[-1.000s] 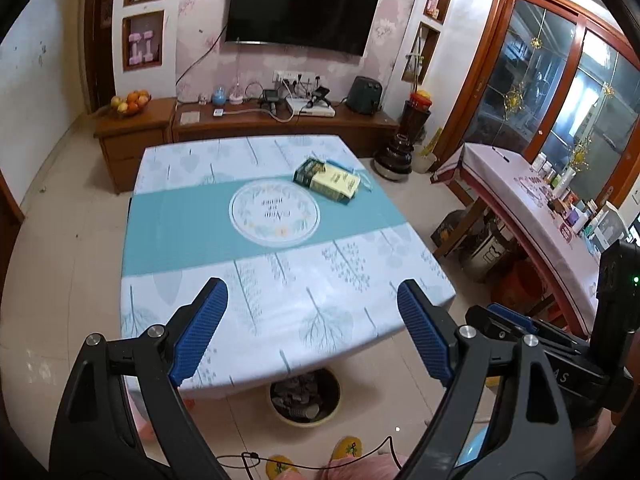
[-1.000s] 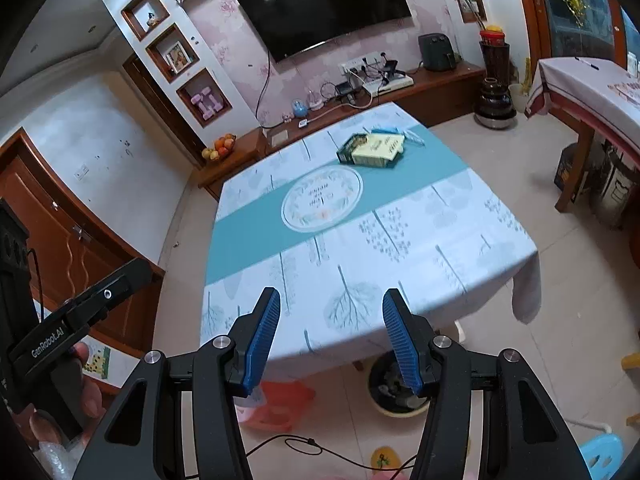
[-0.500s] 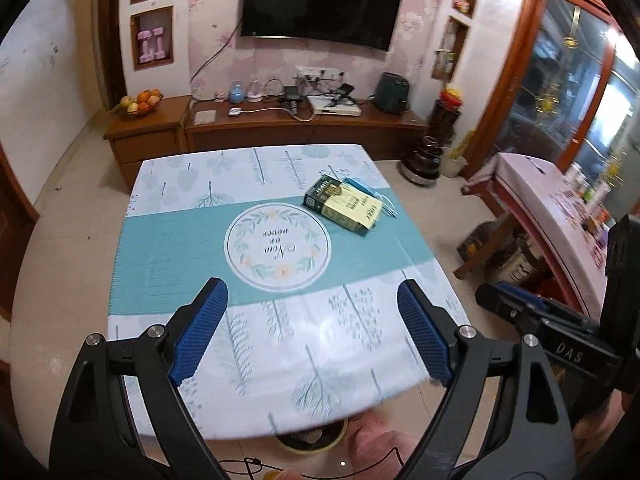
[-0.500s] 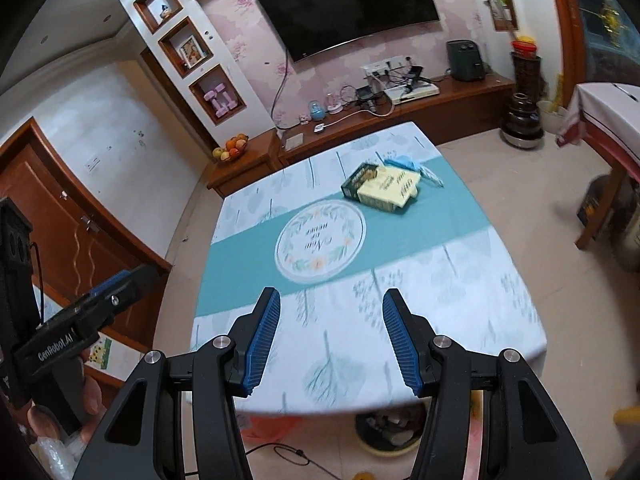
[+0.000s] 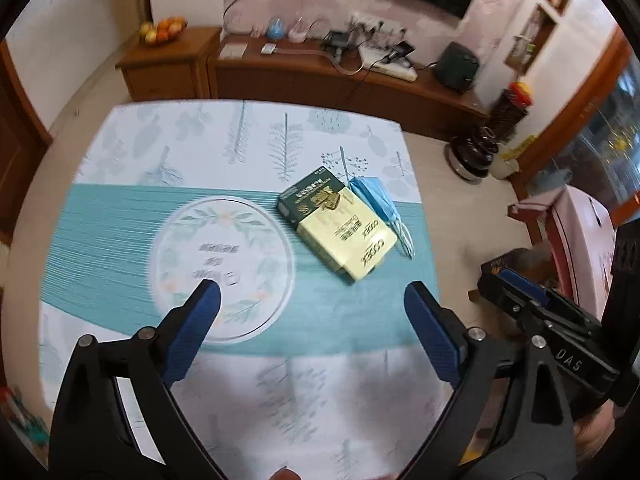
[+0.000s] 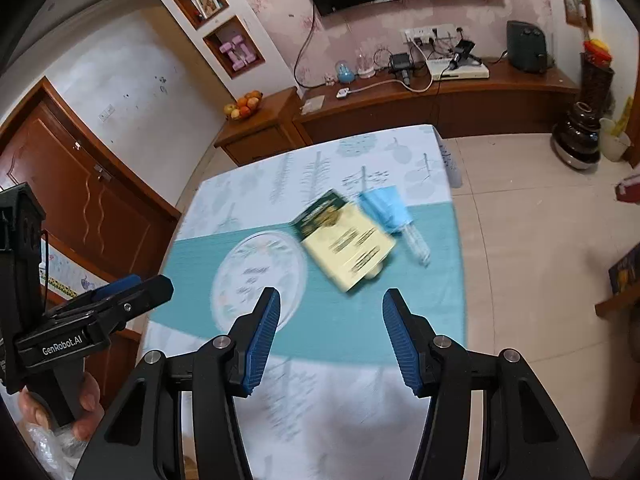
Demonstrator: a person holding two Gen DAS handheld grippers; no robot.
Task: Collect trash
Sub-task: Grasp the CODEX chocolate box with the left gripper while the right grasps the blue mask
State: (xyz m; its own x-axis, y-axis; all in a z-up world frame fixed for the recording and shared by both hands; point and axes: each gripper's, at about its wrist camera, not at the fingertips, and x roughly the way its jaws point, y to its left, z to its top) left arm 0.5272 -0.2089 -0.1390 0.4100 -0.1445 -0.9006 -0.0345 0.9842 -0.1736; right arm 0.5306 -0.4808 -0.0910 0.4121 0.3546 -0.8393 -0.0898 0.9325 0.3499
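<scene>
A green and yellow box (image 5: pixel 340 222) lies on the table (image 5: pixel 120 216) right of the round print, with a blue face mask (image 5: pixel 378 200) against its far right side. Both show in the right wrist view, the box (image 6: pixel 344 242) and the mask (image 6: pixel 386 208). My left gripper (image 5: pixel 312 320) is open and empty above the table's near half. My right gripper (image 6: pixel 328 328) is open and empty, short of the box. The right gripper also shows at the right of the left wrist view (image 5: pixel 520 292).
A wooden TV cabinet (image 5: pixel 320 76) with cables and devices stands behind the table. A fruit bowl (image 5: pixel 162 30) sits on its left part. A dark pot (image 6: pixel 580 136) stands on the floor at right. A second table (image 5: pixel 580 232) is at the far right.
Both grippers have moved forward and lower over the table; the box and mask look nearer. The bin under the table's near edge has passed out of view.
</scene>
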